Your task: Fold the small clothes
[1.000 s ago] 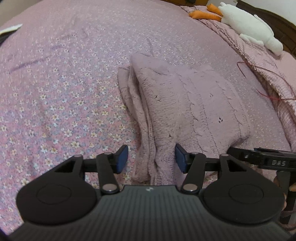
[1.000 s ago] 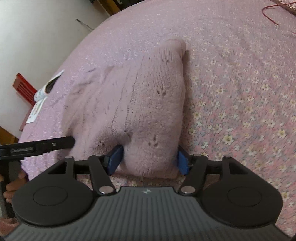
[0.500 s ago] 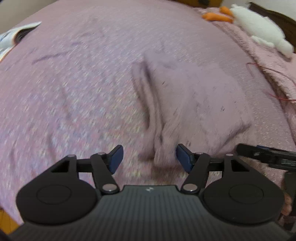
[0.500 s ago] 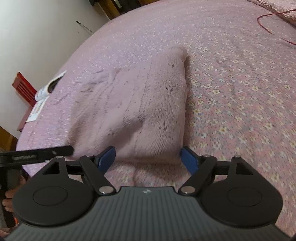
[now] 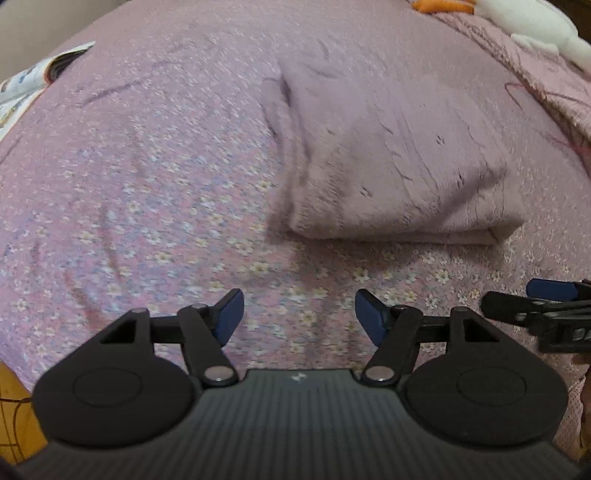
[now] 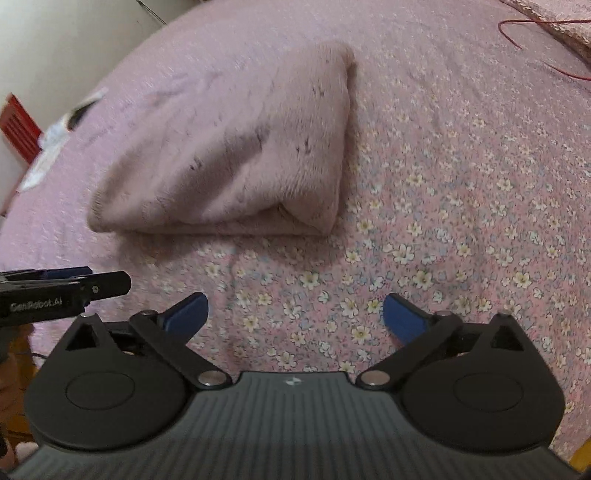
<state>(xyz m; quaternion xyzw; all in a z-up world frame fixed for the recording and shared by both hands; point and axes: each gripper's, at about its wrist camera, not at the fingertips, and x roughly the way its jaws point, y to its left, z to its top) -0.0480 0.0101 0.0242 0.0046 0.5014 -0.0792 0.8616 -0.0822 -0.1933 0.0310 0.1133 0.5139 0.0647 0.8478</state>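
Note:
A pale pink knitted sweater [image 5: 388, 155] lies folded into a thick rectangle on the flowered bedspread [image 5: 147, 206]; the right wrist view shows it too [image 6: 236, 155]. My left gripper [image 5: 299, 317] hovers over bare bedspread short of the sweater's near edge, its jaws opening with nothing between them. My right gripper [image 6: 295, 314] is likewise back from the fold, jaws opening wide and empty. Each gripper shows at the edge of the other's view: the right one [image 5: 539, 314] and the left one [image 6: 55, 291].
A white plush toy [image 5: 535, 29] with orange parts lies at the far right by a knitted pink blanket [image 5: 554, 92] and a red cord [image 6: 535, 48]. An open magazine [image 5: 33, 81] rests at the bed's left edge. A red object [image 6: 16, 125] stands beside the bed.
Both grippers let go of the sweater's near edge and drew back from it toward the bed's near side. Their jaws widened, the right more than the left.

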